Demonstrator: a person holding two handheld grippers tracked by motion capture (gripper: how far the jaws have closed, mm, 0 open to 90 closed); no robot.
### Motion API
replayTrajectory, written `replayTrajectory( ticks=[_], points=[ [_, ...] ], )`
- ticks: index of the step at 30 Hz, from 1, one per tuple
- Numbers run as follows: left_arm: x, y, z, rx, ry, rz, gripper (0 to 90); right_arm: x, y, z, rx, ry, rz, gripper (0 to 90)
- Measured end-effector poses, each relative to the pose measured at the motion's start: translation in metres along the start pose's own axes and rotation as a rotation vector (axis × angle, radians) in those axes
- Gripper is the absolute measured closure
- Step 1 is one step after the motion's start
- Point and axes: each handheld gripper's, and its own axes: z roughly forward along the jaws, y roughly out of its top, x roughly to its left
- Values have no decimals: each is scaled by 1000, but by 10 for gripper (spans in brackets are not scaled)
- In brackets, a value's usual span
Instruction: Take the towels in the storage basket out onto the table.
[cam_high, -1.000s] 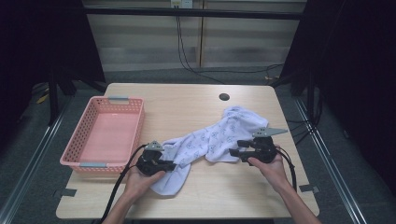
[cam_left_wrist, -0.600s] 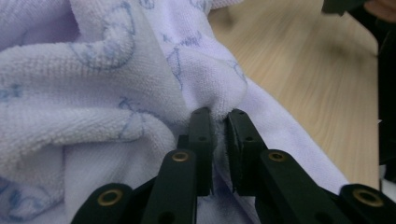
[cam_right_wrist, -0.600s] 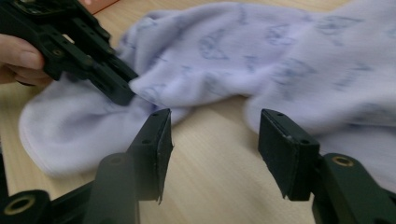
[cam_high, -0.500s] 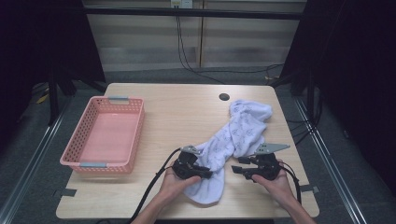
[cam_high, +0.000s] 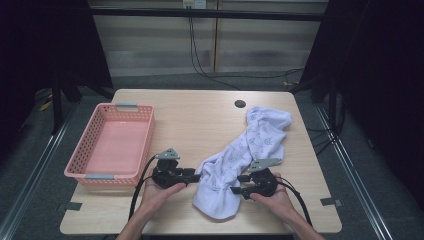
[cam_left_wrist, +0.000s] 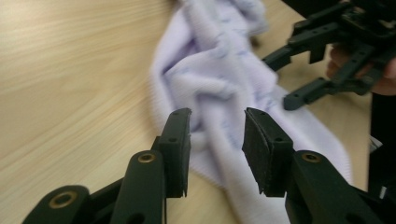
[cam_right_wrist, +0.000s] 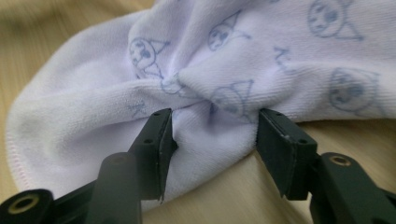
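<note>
Right now a crumpled white terry towel printed with small blue cat faces (cam_high: 247, 155) lies on the light wooden table (cam_high: 200, 120), running slantwise from near the far right corner down toward the middle of the near edge, where its broad end spreads flat. Just beyond its far end a small dark round hole (cam_high: 240, 104) is set in the tabletop. A pink plastic mesh basket (cam_high: 82, 145) sits along the left edge, well apart from the towel.

Both hands come in from the near edge. The left gripper (cam_high: 194, 176) is held level just left of the towel's near end, its jaws pointing at the cloth. In the left gripper view the left gripper (cam_left_wrist: 216, 137) has its two black jaws parted with bare space between the ribbed pads; they have just been opening, and the towel (cam_left_wrist: 219, 88) lies ahead of the tips and below them, not pinched.

The right gripper (cam_high: 236, 184) is at the towel's right side near the near edge, jaws pointing left into the cloth. In the right gripper view the right gripper (cam_right_wrist: 212, 133) stands with jaws apart and a bunched fold of the towel (cam_right_wrist: 261, 51) between them; the pads stand at either side of the fold, but do not squeeze it.
</note>
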Motion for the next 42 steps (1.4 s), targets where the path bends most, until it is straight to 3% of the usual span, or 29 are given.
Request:
replayTrajectory(
  ticks=[1,2,3,4,6,8,9,11,13,14,15,16,18,20,25,26,28,30,32,34,35,37,40,42],
  points=[
    [2,-2,2,10,20,2,578,4,0,4,11,-22,-33,454],
    [5,-2,7,22,38,8,578,4,0,4,11,-22,-33,454],
    [6,-1,11,27,33,-7,557,6,0,5,8,-32,-44,459],
    [6,1,18,24,29,-15,526,7,-2,5,3,-42,-52,531],
    [5,2,23,41,29,-10,518,8,-3,5,1,-44,-51,565],
    [2,4,33,70,54,16,503,9,-4,3,6,-26,-58,711],
    [0,6,39,83,56,29,626,9,-4,1,3,-27,-59,796],
    [-1,8,41,80,42,23,796,9,-3,-2,-4,-23,-43,812],
    [-1,11,41,64,35,10,831,5,0,-16,-46,-35,-27,827],
    [-1,12,38,54,22,3,834,0,2,-30,-88,-52,0,831],
    [0,13,34,36,11,-3,834,0,2,-30,-88,-52,0,831],
    [3,16,21,-27,13,-27,836,-7,3,-47,-139,-83,27,832],
    [6,20,5,-76,26,-53,842,-13,2,-63,-181,-115,51,834],
    [10,21,-7,-76,41,-66,846,-19,3,-78,-199,-161,52,836],
    [1,33,-24,-116,-2,-36,853,-29,9,-111,-271,-206,75,839],
    [-9,44,-30,-135,-13,-4,851,-30,14,-117,-283,-222,65,839],
    [-17,57,-37,-161,-1,43,850,-31,21,-126,-312,-232,56,839],
    [-21,67,-40,-174,1,61,850,-32,30,-136,-344,-242,54,839],
    [-20,72,-39,-177,14,68,809,-35,39,-139,-345,-247,50,838],
    [-13,71,-36,-173,31,31,760,-41,43,-134,-321,-251,65,838],
    [-13,71,-36,-173,31,31,737,-41,43,-134,-321,-251,65,838],
    [-2,59,-29,-132,71,12,729,-56,39,-117,-263,-245,96,836],
    [3,48,-26,-111,61,1,734,-62,36,-105,-223,-249,107,835],
    [0,35,-19,-78,16,2,743,-68,36,-91,-199,-238,119,832]
  ],
)
